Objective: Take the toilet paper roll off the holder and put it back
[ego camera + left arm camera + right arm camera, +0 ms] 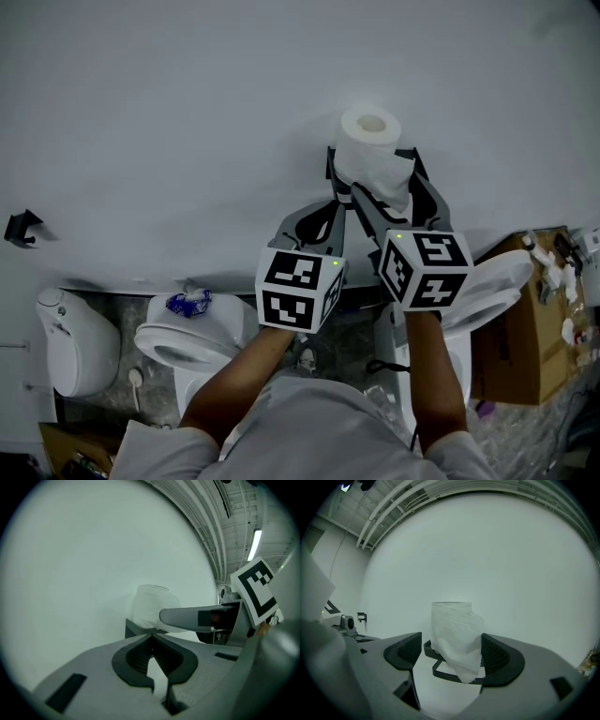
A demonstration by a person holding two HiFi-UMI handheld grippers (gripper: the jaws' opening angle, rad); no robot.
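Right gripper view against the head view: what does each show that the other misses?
Only the right gripper view: a straight-on look at the right tool's jaws, apart on either side of the toilet paper roll, plus ceiling pipes. Only the head view: the roll's hollow core, the person's forearms, toilets and a cardboard box below. Both: roll, holder, white wall.

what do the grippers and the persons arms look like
The left gripper and right gripper have grey plastic bodies with dark ribbed pads. The left cube and right cube are white with black square markers and a small green light. The person wears a light grey short-sleeved shirt; the forearms are bare.
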